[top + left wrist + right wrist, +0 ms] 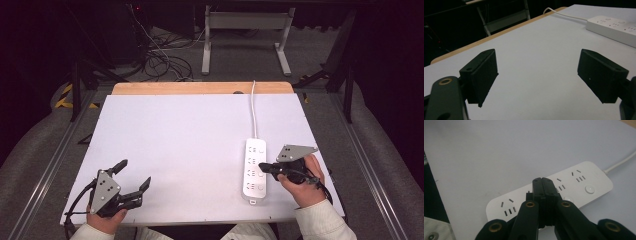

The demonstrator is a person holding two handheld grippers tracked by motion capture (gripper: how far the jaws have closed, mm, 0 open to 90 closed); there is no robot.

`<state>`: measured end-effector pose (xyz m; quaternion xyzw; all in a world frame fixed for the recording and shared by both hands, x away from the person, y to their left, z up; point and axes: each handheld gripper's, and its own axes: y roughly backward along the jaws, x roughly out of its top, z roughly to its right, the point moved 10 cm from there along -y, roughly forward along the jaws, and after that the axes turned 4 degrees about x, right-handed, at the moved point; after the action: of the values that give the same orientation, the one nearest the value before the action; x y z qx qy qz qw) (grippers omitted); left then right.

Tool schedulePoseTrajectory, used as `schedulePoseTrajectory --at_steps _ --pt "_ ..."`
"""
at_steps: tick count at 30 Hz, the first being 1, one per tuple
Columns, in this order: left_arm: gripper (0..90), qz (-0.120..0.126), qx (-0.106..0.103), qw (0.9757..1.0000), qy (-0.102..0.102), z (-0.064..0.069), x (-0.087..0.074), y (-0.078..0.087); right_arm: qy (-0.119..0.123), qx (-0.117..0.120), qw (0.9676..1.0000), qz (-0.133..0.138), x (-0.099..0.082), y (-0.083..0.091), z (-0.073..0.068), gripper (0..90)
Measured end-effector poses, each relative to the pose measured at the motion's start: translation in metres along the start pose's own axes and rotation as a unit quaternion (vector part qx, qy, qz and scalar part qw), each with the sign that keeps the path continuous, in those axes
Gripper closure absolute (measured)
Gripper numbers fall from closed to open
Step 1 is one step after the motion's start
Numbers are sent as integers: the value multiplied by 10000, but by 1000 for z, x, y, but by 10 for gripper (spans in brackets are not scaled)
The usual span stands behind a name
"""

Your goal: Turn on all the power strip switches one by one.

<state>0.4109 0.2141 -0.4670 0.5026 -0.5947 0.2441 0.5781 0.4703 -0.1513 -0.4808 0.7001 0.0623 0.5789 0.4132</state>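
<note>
Near the white tabletop's [190,150] right edge: long white plastic power strip [254,170], right gripper [263,167] over it, jaws pressed together, empty. Near the front left corner: left gripper [134,176], jaws spread wide, holding nothing.

White table [175,150], white power strip [254,170]

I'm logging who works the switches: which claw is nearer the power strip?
Right. The right claw, jaws shut, sits over the power strip by its buttons. The left claw, open, is far across the table near the front-left corner.
</note>
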Motion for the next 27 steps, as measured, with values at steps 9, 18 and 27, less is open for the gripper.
schedulePoseTrajectory --at_steps 9,18,27 --pt "167 6 1 10000 -2 0 0 0 207 -7 9996 -172 -1 4 -16 900" --pt "167 9 0 10000 -10 0 0 1 194 206 9982 -533 -19 -3 -26 900" --pt "167 3 10 10000 -14 0 0 0 149 308 9961 -808 -34 -10 -26 900"
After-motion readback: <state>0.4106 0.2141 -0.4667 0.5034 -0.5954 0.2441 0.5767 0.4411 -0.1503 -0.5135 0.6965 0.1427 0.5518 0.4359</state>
